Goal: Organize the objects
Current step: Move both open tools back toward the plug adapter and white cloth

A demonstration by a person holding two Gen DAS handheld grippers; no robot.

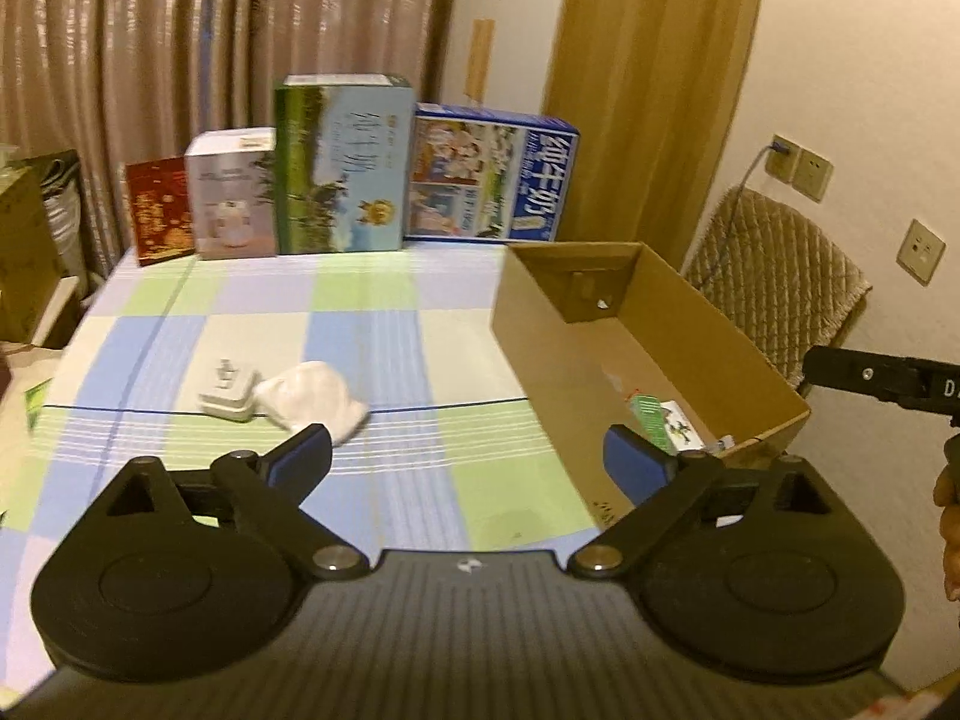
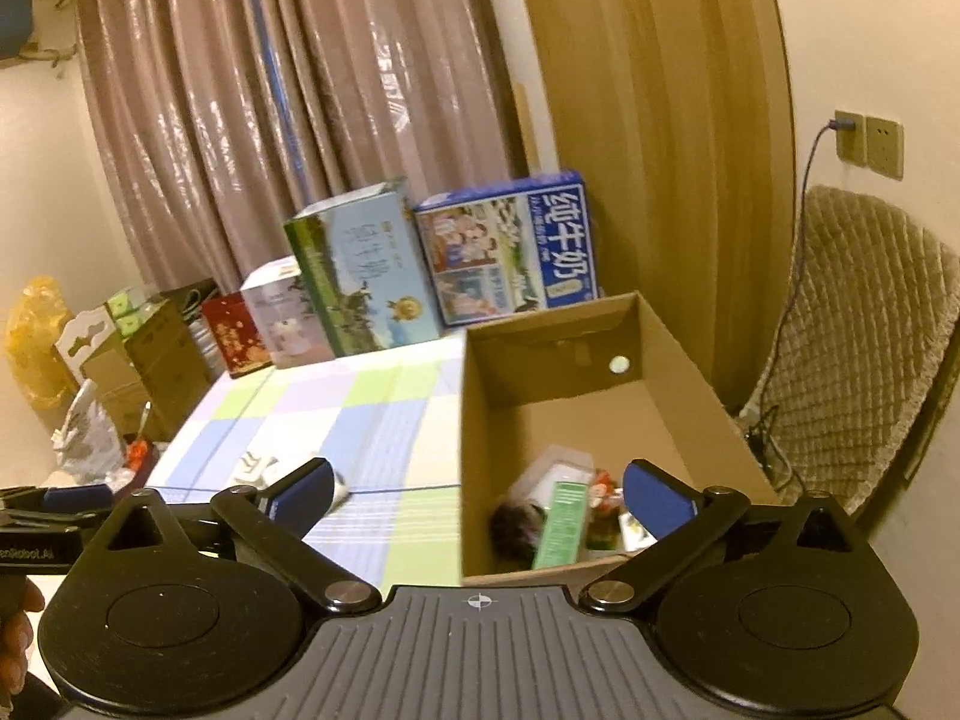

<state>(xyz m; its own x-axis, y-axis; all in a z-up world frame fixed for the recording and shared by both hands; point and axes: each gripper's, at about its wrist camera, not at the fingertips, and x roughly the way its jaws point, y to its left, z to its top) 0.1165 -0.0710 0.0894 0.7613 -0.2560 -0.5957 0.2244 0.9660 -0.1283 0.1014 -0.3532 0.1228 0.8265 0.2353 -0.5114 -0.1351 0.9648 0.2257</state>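
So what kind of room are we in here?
Probably a room in a home: floor-length curtains, a checked cloth covering the table, milk cartons stacked along its back edge, and a padded chair by wall sockets.

Four cartons (image 1: pixel 342 165) standing, one cardboard box (image 1: pixel 648 324), one plug (image 1: pixel 228 390), one cloth (image 1: pixel 312 399), perhaps.

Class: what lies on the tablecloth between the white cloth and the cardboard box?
Nothing: in the left wrist view, only bare checked tablecloth separates the white cloth from the cardboard box.
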